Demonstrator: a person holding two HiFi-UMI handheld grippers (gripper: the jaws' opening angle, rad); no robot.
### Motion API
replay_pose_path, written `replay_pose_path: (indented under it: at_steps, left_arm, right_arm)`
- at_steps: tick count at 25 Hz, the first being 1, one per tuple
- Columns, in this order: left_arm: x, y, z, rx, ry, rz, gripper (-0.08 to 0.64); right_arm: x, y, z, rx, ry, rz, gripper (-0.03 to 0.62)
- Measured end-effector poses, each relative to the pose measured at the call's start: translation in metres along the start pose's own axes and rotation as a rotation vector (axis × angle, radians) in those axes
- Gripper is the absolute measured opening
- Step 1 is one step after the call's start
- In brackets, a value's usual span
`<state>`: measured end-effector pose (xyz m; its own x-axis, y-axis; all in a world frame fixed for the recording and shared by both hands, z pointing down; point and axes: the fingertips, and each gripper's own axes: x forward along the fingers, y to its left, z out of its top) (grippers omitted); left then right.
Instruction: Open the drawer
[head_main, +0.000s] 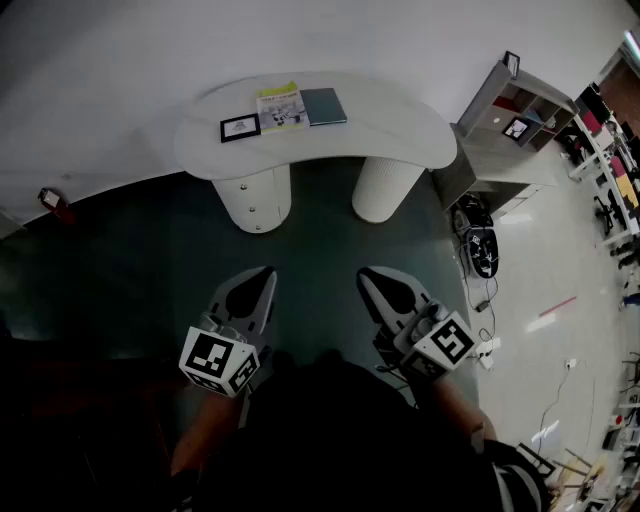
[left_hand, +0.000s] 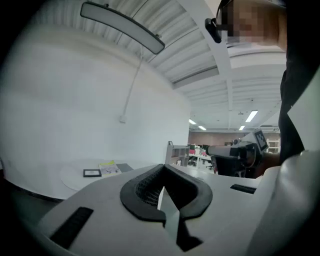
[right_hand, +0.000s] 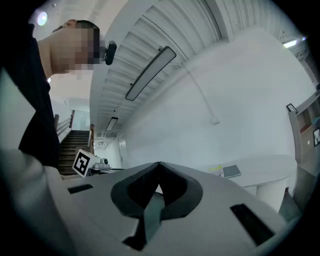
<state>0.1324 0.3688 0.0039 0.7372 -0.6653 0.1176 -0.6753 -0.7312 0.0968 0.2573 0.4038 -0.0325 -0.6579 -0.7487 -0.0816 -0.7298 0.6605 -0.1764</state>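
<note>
Standing well back from the desk (head_main: 400, 130), we hold the left claw (head_main: 266, 272) and right claw (head_main: 366, 274) side by side, both closed and empty.

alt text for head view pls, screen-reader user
Seen from above, the left gripper and right gripper, both shut and empty, point across a dark floor toward a white curved desk, not touching its drawer pedestal. On the desk lie a framed picture, booklet and grey notebook.
</note>
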Motion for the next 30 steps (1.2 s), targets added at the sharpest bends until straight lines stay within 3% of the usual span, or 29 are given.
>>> replay_pose_path:
  at_steps: [8, 14, 21, 30]
  left_arm:
    - [0.019, -0.044, -0.018, -0.027, 0.024, -0.013, 0.012]
    - [0.004, -0.048, -0.016, -0.032, 0.003, -0.001, 0.012]
    - [-0.040, -0.001, -0.008, -0.020, -0.011, 0.038, 0.011]
    - [-0.094, 0.073, -0.025, -0.046, 0.008, 0.099, 0.011]
  right_arm:
    - [-0.026, -0.002, 0.000, 0.033, 0.002, 0.038, 0.015]
    - [-0.027, 0.011, 0.004, 0.019, -0.014, 0.064, 0.015]
    - [0.012, 0.056, 0.000, 0.024, -0.019, 0.126, 0.017]
    - [0.084, 0.098, -0.028, 0.065, 0.018, 0.186, 0.017]
